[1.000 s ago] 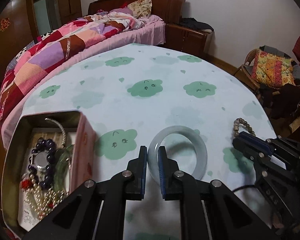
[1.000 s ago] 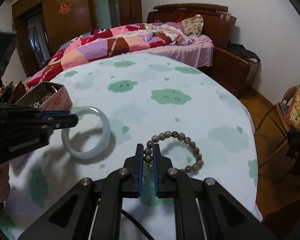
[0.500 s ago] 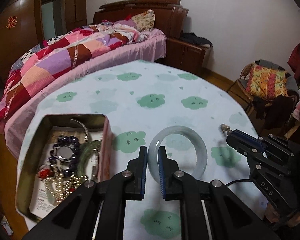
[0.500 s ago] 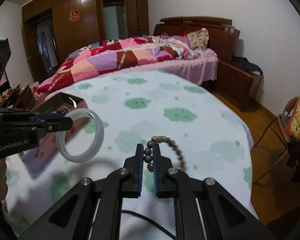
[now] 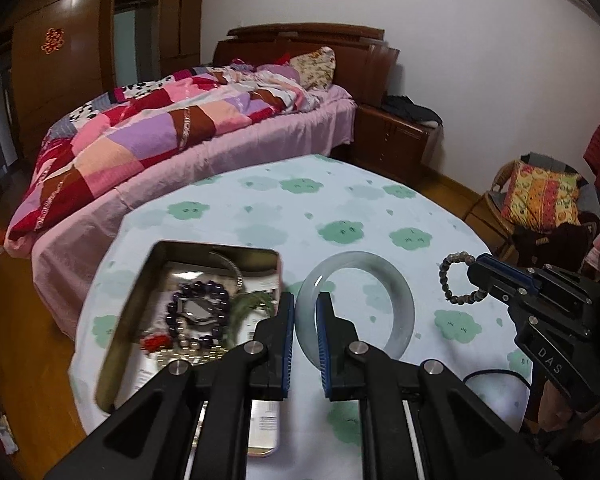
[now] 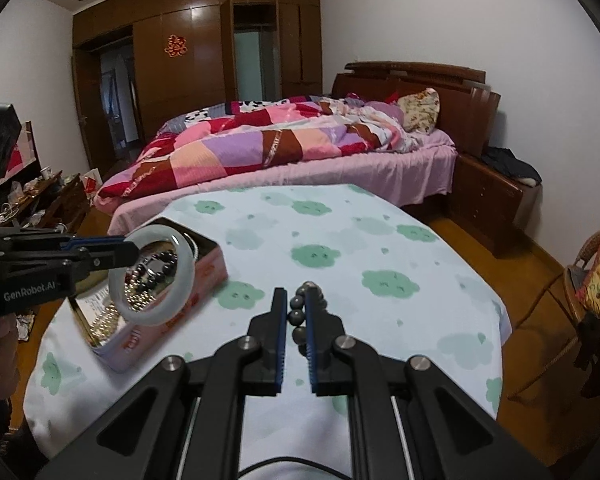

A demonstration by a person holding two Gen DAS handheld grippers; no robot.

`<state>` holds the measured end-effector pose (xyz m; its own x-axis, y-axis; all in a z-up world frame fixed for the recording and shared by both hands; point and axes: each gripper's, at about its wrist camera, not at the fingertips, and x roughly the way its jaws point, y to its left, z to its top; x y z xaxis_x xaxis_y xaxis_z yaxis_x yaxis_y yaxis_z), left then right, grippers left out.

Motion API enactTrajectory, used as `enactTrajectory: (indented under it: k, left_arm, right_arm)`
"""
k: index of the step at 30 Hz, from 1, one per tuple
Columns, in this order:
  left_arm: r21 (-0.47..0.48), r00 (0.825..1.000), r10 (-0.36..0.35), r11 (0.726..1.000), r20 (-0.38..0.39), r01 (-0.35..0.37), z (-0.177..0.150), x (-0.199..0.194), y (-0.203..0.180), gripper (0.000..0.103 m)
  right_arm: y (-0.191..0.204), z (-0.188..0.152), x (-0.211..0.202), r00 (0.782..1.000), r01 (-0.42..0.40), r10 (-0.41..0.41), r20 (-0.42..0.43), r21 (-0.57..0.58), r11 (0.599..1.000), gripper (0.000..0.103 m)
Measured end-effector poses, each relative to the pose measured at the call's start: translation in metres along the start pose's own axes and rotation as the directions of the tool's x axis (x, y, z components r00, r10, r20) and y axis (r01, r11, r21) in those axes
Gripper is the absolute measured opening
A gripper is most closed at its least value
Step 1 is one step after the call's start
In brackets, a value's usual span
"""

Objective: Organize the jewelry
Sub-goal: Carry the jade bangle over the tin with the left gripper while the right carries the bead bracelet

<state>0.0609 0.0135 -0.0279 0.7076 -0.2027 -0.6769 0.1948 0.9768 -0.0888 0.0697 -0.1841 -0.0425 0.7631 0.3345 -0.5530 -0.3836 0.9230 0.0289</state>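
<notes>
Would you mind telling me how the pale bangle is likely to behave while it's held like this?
The pale bangle looks rigid: it keeps its ring shape though the left gripper pinches only its rim. Its glossy surface probably slips easily. If stone, it likely chips when dropped.

In the left wrist view, the near end of the open tin [image 5: 132, 312] at seven o'clock is hidden behind the left gripper [image 5: 305, 314], its tangled jewelry [image 5: 196, 320] blurs together, and the beaded bracelet [image 5: 454, 280] at three o'clock partly disappears inside the right gripper [image 5: 478, 276].
</notes>
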Motion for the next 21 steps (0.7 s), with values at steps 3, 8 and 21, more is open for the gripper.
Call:
enactTrajectory:
  k: [3, 8, 21]
  left_arm:
    - [-0.014, 1.0, 0.02, 1.0, 0.013, -0.019, 0.0, -0.008, 0.011, 0.01]
    - [-0.049, 0.999, 0.05, 0.998, 0.021, -0.049, 0.001, -0.016, 0.032, 0.01]
    - [-0.132, 0.994, 0.105, 0.986, 0.021, -0.102, -0.008, -0.028, 0.077, 0.01]
  right_arm:
    - [0.008, 0.008, -0.003, 1.0, -0.011, 0.011, 0.015, -0.018, 1.0, 0.011]
    - [0.024, 0.02, -0.004, 0.999, -0.031, 0.033, 0.036, -0.052, 0.998, 0.011]
    - [0.07, 0.04, 0.001, 0.993, -0.094, 0.103, 0.057, -0.139, 0.986, 0.011]
